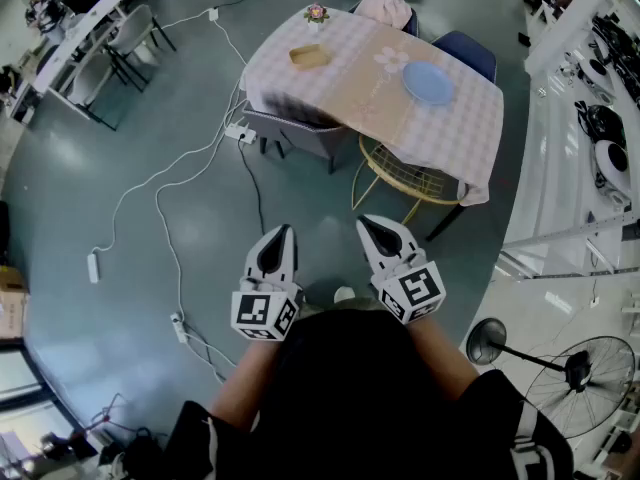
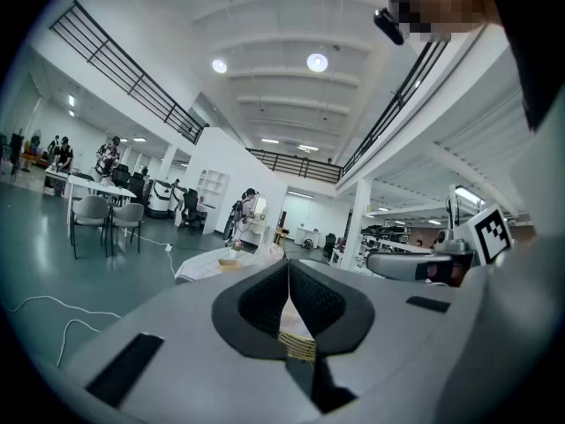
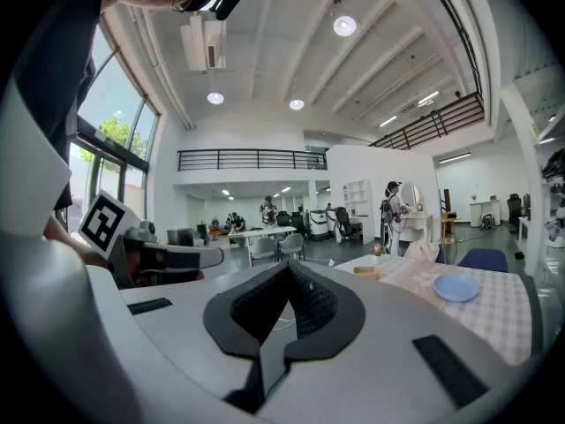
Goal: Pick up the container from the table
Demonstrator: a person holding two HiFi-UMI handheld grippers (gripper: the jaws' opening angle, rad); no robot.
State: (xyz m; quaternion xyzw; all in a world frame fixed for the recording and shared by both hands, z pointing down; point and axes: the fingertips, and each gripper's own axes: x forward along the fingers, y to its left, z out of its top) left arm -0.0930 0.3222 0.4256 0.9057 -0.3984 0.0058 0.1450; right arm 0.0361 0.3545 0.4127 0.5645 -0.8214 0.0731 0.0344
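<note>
Container (image 1: 310, 56) first: a shallow tan tray, sitting on the far left part of the surface (image 1: 470, 133), which is covered by a pale checked cloth (image 1: 375, 103). It sits well apart from me, across a stretch of grey floor (image 1: 90, 158). Just beyond it, at the far edge, stands a small pot of flowers (image 1: 317, 13). Over to the right, on the same cloth, a blue plate (image 1: 428, 82) lies apart from the tray.

Around the surface now: a grey chair (image 1: 300, 136) is tucked in on the near side, and a yellow wire chair (image 1: 402, 173) stands beside it. A blue chair (image 1: 468, 53) stands on the far side, and next to it lies a pink bundle (image 1: 384, 8). White cables (image 1: 165, 183) trail over the floor to the left. A standing fan (image 1: 572, 368) is down at my right.

My left hand-held gripper (image 1: 285, 230) is out in front of me with its jaws pressed together and nothing between them. My right hand-held gripper (image 1: 366, 222) is the same, jaws closed tight and empty. The two hang side by side, near each other, both aimed roughly towards the surface and short of it. Neither touches the container.
</note>
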